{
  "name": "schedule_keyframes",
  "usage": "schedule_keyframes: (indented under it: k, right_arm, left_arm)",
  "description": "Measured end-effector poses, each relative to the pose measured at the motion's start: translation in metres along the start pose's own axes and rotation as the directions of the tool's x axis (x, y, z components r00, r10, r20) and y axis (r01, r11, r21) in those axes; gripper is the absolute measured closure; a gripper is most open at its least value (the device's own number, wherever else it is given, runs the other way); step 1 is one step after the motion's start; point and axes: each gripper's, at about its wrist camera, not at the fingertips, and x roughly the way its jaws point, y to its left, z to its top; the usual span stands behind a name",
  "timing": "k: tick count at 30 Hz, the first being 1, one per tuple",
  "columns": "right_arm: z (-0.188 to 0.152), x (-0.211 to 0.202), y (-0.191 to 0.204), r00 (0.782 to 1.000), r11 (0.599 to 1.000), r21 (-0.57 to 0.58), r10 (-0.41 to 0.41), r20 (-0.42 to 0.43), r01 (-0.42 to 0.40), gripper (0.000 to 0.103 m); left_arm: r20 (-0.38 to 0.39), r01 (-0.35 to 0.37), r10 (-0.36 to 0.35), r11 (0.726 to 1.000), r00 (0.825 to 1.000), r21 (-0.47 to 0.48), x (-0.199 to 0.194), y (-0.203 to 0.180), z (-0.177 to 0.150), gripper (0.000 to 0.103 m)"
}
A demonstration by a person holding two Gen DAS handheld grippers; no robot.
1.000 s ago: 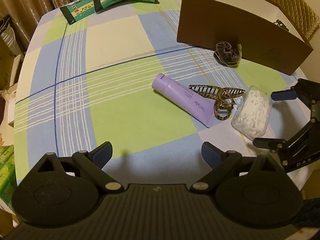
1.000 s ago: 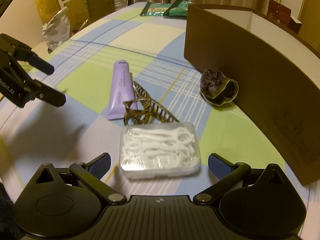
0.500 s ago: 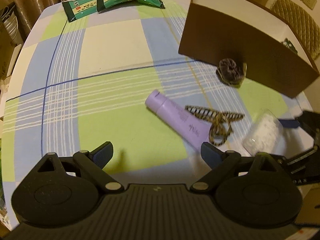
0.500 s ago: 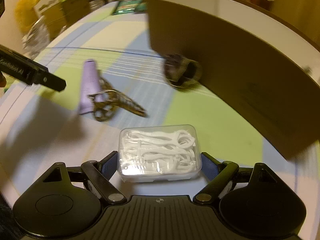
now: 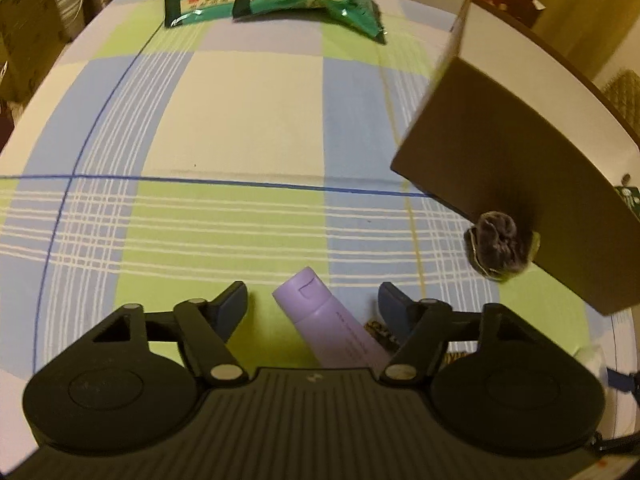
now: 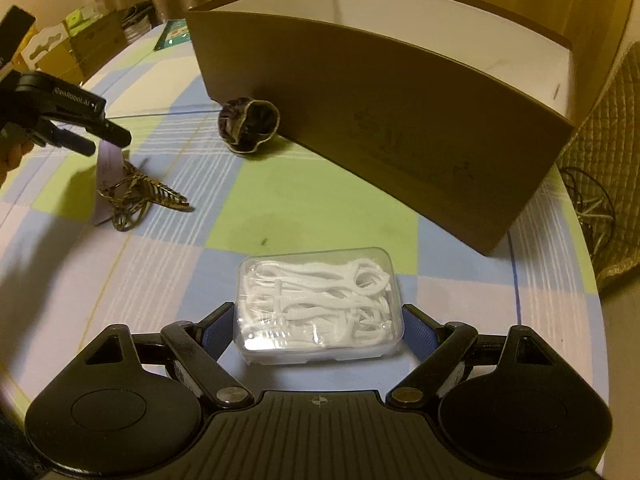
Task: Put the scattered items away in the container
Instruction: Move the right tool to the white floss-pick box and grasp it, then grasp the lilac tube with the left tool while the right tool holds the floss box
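**Both tools at their items, neither lifted yet**

My left tool [image 5: 312, 306] is closing around the purple tube [image 5: 332, 330], pads not yet touching. My right tool [image 6: 318, 322] grips the clear floss box [image 6: 318, 306] by its sides. The brown container [image 6: 400, 128] stands at one o'clock on the bench [image 6: 320, 200]. I fear the hair claw [image 6: 140, 194] lying on the tube snags and drags along.

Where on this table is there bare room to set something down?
The widest free patch is the cloth between the green packets and the tube. A smaller one lies between the floss box and the brown box. It is crowded around the tube, hair claw and scrunchie.
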Motion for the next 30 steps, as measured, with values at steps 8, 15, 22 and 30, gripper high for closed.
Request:
schedule_keyframes:
  k: [8,15,22,30]
  right_arm:
    - [0.0,0.002,-0.006,0.999,0.999,-0.018,0.032,-0.004,-0.032,0.019]
    - [-0.001,0.003,-0.009,0.999,0.998,-0.033,0.046,-0.007,-0.047,0.019]
    - [0.0,0.009,-0.006,0.999,0.998,-0.05,0.027,-0.019,-0.028,0.019]
    - [-0.002,0.011,0.0,1.0,0.999,-0.05,-0.012,-0.001,0.012,0.019]
  left_arm:
    - [-0.021,0.078,-0.076,0.992,0.997,0.098,0.002,0.004,-0.016,0.074]
    - [-0.048,0.07,-0.058,0.953,0.997,0.295,-0.015,0.012,-0.038,0.077]
    - [-0.039,0.028,-0.017,0.956,0.999,0.292,-0.009,0.008,-0.038,0.076]
    - [-0.033,-0.002,0.013,0.944,0.999,0.331,-0.014,0.004,-0.045,0.076]
